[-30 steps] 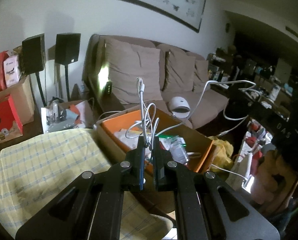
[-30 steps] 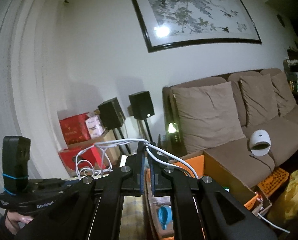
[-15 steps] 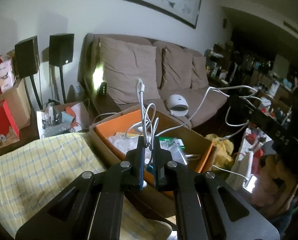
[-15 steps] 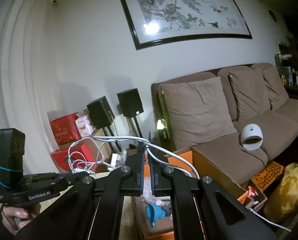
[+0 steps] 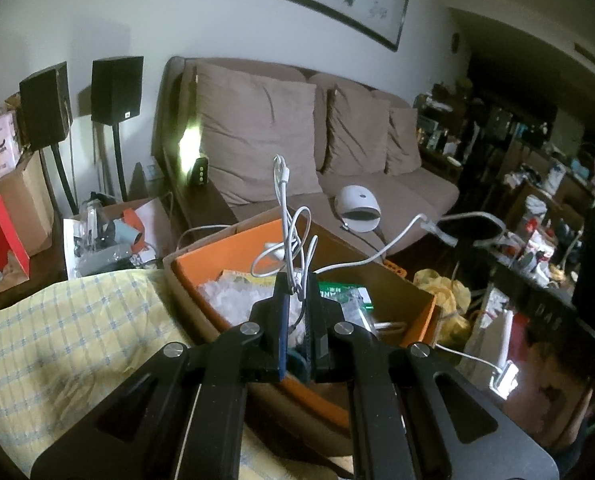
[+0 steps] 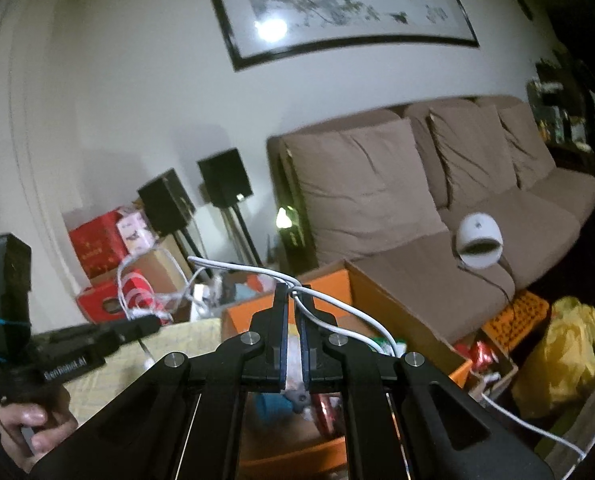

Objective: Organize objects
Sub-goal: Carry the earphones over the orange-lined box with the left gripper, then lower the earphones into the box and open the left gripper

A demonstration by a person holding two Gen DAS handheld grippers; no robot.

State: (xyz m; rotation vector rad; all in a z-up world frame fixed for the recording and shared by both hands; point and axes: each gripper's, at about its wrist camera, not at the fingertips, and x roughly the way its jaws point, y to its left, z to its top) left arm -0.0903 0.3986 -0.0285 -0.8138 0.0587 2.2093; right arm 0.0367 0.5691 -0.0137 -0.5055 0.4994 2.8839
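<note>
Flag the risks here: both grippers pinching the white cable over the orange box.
1. The white cable hangs in loose loops above the left gripper; a loop could catch on the orange box rim.
2. A long tail trails past the right gripper toward the yellow bag; it may end up outside the box or drag clutter.

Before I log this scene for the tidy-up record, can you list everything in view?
white cable: one, white, loops pinched in both grippers above the box
box: one, cardboard with orange lining, in front of the sofa, part filled
sofa: one, brown, against the wall
cushions: three, brown, on the sofa back
domed device: one, white, on the sofa seat
speakers: two, black, on stands left of the sofa
framed picture: one, black frame, on the wall
checked cloth: one, yellow, left of the box
left gripper: black, shut on cable
right gripper: black, shut on cable
hand: one, gripping the left handle
</note>
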